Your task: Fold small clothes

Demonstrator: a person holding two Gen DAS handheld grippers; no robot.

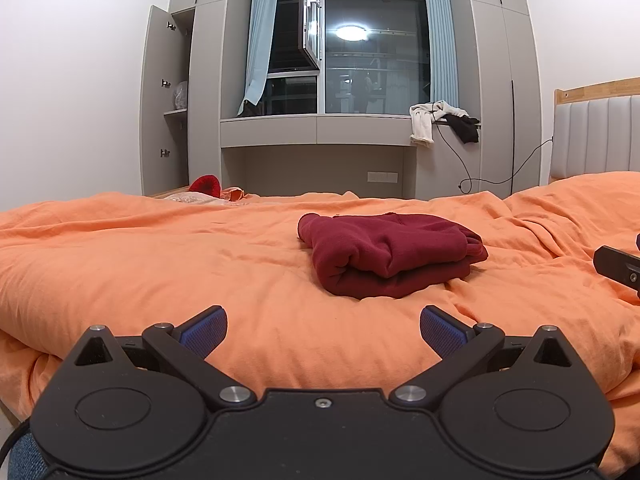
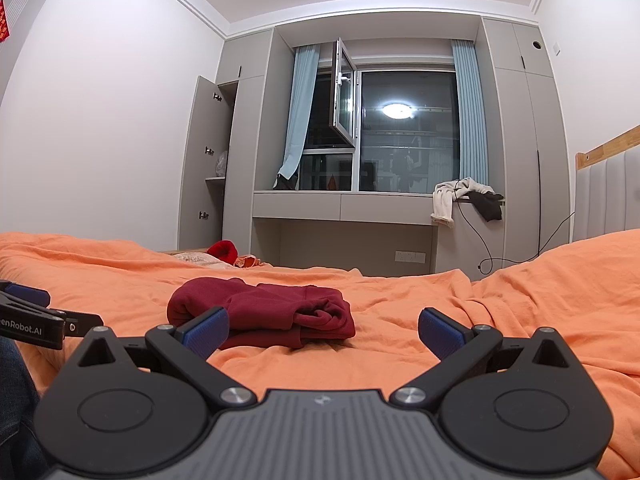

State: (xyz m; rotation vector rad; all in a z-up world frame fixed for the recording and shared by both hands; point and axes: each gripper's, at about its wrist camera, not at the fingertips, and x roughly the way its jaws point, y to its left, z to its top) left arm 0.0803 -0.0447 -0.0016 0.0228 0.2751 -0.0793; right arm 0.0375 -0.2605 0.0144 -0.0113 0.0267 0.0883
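Bright, sharp, lamp glare, fisheye bowing

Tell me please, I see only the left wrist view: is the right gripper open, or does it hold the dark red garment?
Observer: The right gripper is open and holds nothing. The dark red garment lies folded on the orange duvet.
Operator: Does my left gripper touch the garment from the side?
Observer: No. In the right wrist view the left gripper stands to the left of the garment, with bare duvet between them.
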